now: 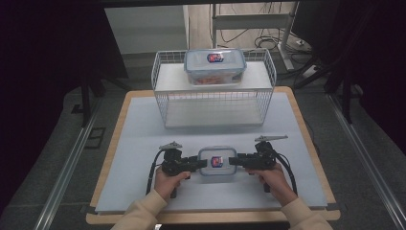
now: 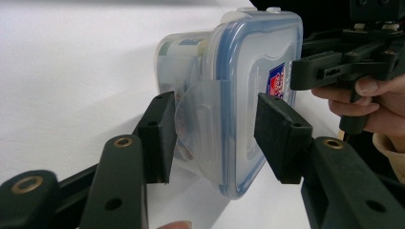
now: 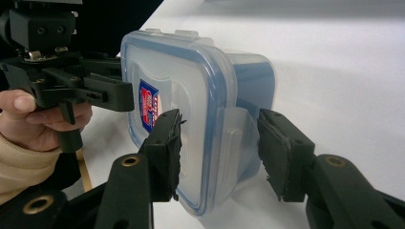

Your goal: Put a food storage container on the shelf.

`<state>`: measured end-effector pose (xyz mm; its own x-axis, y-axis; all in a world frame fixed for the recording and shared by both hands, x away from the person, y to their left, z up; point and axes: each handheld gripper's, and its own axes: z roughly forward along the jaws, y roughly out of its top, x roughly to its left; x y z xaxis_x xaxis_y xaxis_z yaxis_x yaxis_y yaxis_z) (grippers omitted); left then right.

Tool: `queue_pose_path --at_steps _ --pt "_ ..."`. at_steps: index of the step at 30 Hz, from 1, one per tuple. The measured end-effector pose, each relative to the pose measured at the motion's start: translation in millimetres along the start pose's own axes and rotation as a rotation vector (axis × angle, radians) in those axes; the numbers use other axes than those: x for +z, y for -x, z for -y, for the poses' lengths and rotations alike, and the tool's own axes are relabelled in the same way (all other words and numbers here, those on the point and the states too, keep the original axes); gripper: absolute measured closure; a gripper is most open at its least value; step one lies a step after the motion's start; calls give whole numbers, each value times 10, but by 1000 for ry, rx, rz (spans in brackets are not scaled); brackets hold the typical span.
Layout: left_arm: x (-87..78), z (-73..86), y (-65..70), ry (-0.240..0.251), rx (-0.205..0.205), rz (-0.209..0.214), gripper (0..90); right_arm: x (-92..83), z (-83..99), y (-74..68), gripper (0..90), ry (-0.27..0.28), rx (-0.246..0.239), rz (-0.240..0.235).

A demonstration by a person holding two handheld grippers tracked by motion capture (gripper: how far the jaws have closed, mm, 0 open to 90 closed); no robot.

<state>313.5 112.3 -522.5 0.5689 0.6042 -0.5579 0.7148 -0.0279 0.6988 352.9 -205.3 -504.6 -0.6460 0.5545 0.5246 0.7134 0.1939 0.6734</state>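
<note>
A small clear container [image 1: 218, 161] with a blue-rimmed lid and a red-and-blue label sits on the white mat near the front. My left gripper [image 1: 201, 164] holds its left end and my right gripper [image 1: 233, 161] its right end, both turned on their sides. In the left gripper view the container [image 2: 239, 71] has its side latch flap between the jaws of my left gripper [image 2: 215, 138], one pad on the lid, the other against the flap. The right gripper view shows the same hold by my right gripper [image 3: 219, 152] on the opposite end of the container [image 3: 191, 81].
A white wire basket [image 1: 165, 103] stands at the back of the mat. A larger lidded container [image 1: 215, 67] rests on its top shelf, with an open shelf space below. The wooden table edge [image 1: 316, 158] rings the mat. Stands and cables lie beyond.
</note>
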Motion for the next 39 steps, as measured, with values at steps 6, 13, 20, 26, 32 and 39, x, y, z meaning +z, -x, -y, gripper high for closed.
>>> queue_pose_path --at_steps 6,13,20,26,32,39 --pt "-18 -18 25 7 13 -4 509 -20 -19 -28 512 11 -16 3" --pt "-54 -47 63 17 38 -11 509 -39 -32 -51 512 26 -28 -4" --pt "-80 -76 89 24 55 -16 509 -55 -46 -72 512 42 -38 -7" --pt "-95 -89 97 26 58 -15 511 -60 -50 -80 512 47 -41 -10" --pt "-103 -107 107 32 61 -15 512 -66 -58 -89 512 53 -44 -8" --pt "-115 -129 117 34 67 -17 511 -77 -66 -100 512 61 -39 -9"
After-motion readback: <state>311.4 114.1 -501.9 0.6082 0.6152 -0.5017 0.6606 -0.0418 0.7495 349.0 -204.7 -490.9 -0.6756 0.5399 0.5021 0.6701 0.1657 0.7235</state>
